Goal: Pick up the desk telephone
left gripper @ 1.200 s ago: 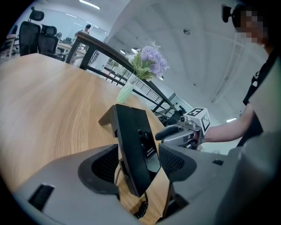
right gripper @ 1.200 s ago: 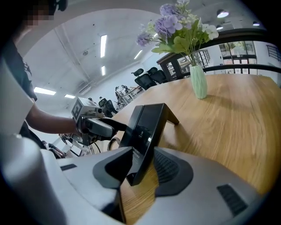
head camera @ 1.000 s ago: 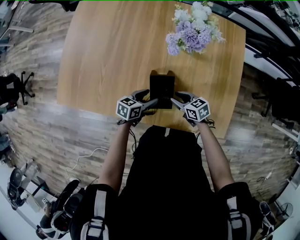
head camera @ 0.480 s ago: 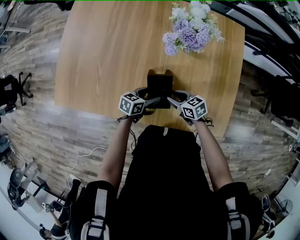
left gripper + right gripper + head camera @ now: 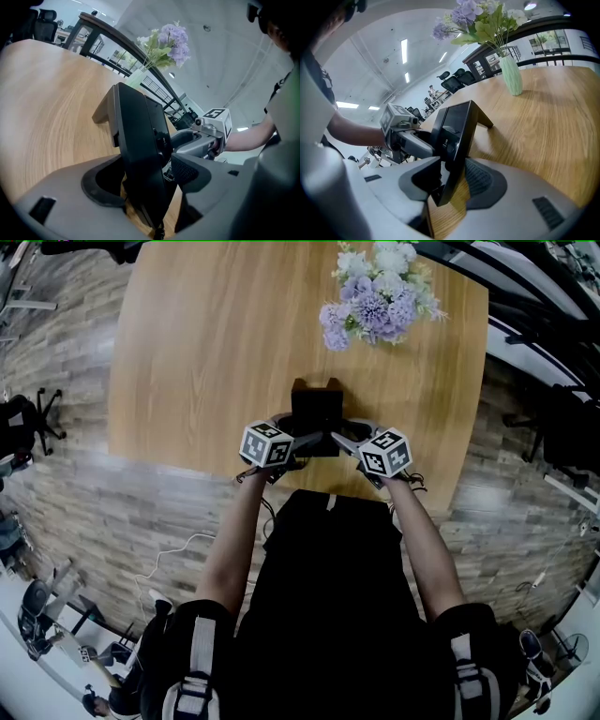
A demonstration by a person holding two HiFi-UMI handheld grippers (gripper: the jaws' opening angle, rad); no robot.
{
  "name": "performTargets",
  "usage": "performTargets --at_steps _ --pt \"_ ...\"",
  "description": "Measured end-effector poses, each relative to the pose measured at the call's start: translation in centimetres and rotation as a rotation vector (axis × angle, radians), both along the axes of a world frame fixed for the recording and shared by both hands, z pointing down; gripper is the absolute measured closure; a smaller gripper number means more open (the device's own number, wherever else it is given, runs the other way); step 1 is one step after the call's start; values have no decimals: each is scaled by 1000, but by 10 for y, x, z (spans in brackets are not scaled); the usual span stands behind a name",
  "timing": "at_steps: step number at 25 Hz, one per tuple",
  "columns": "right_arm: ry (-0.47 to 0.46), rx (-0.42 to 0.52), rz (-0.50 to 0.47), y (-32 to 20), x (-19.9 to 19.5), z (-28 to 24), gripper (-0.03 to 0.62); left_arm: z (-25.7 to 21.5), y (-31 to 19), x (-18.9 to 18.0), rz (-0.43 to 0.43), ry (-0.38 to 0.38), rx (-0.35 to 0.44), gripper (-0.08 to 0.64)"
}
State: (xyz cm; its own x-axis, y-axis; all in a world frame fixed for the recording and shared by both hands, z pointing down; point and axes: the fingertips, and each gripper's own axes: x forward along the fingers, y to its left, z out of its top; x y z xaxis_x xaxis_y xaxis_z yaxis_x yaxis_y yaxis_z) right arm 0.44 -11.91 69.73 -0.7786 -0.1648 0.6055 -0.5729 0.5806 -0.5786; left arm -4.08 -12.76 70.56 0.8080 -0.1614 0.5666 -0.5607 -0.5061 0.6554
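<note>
The black desk telephone (image 5: 317,413) stands tilted on its stand near the front edge of the wooden table (image 5: 206,343). My left gripper (image 5: 298,444) reaches in from its left side. In the left gripper view the telephone's (image 5: 138,140) edge lies between the wide-spread jaws of that gripper (image 5: 145,178), with a thin gap at the ribbed pad (image 5: 187,171). My right gripper (image 5: 339,439) comes in from the other side. In the right gripper view the telephone's (image 5: 454,126) lower corner sits between that gripper's (image 5: 450,183) jaws, and both pads rest against it.
A pale green vase of purple and white flowers (image 5: 375,301) stands behind the telephone at the table's far right. The table's front edge is just under both grippers. Office chairs (image 5: 28,418) stand on the floor at the left.
My left gripper has edged in towards the telephone's left side. The right gripper and the telephone have kept their places.
</note>
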Motion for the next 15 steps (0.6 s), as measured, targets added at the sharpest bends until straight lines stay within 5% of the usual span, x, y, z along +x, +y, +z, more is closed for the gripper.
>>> performTargets --at_steps 15 --pt "-51 -54 3 -2 -4 5 433 6 -3 9 30 3 -23 265"
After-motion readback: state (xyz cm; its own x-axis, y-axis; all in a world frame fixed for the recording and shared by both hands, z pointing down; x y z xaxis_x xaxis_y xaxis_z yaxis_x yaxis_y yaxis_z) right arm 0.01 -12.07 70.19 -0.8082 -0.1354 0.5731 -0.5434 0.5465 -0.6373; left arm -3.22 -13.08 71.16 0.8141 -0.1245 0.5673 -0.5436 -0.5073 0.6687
